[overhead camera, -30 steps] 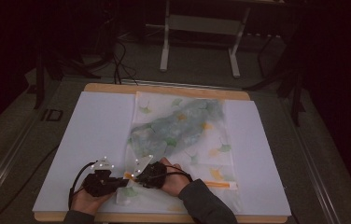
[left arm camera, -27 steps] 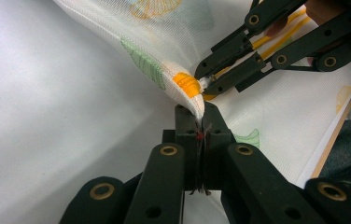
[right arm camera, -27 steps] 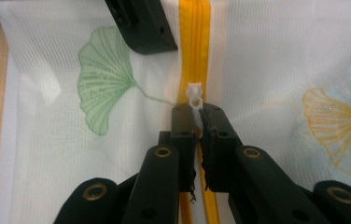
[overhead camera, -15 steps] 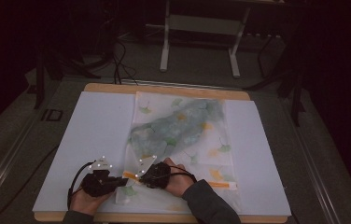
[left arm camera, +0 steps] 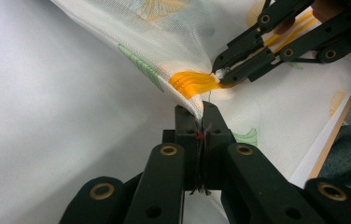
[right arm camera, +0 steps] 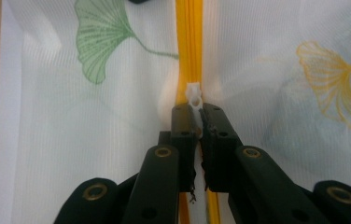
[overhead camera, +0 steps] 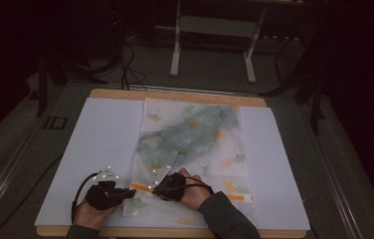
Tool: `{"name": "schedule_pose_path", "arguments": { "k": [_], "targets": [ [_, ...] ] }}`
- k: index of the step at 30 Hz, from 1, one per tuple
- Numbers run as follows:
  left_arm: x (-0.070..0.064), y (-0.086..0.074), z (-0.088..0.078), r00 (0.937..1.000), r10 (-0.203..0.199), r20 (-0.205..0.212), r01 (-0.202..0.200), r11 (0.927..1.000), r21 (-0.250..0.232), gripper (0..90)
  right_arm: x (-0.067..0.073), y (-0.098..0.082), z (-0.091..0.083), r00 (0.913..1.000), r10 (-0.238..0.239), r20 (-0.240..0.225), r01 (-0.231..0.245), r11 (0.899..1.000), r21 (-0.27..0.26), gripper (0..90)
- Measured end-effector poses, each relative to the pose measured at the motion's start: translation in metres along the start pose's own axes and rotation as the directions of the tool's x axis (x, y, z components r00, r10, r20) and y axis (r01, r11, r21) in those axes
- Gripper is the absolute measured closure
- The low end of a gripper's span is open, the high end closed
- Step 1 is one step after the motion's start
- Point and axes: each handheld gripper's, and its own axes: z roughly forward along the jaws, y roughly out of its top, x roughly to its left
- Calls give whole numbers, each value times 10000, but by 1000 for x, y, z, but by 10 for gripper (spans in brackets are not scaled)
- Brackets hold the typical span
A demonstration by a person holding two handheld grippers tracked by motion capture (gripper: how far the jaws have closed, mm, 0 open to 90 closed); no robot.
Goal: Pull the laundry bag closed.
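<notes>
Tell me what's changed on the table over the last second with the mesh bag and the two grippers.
Nothing visibly changed. The right gripper stays shut on the white zipper pull, the left gripper stays shut on the mesh bag beside its orange zipper.

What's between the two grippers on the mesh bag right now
A short bunched stretch of the orange zipper, seen in the left gripper view, between left gripper and right gripper.

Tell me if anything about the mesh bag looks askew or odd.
The mesh bag lies flat except at its near edge, where the left gripper pinches the fabric into a ridge beside the orange zipper. The right gripper holds the white pull. Nothing looks damaged.
</notes>
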Motion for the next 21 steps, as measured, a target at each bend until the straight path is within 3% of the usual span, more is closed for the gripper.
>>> {"name": "schedule_pose_path", "arguments": {
  "k": [21],
  "targets": [
    [1,-1,-2,10000,-43,1,43,10000,-30,883,-1,-12,-9,9998,50,189,-56,9994,344,847]
  ]
}}
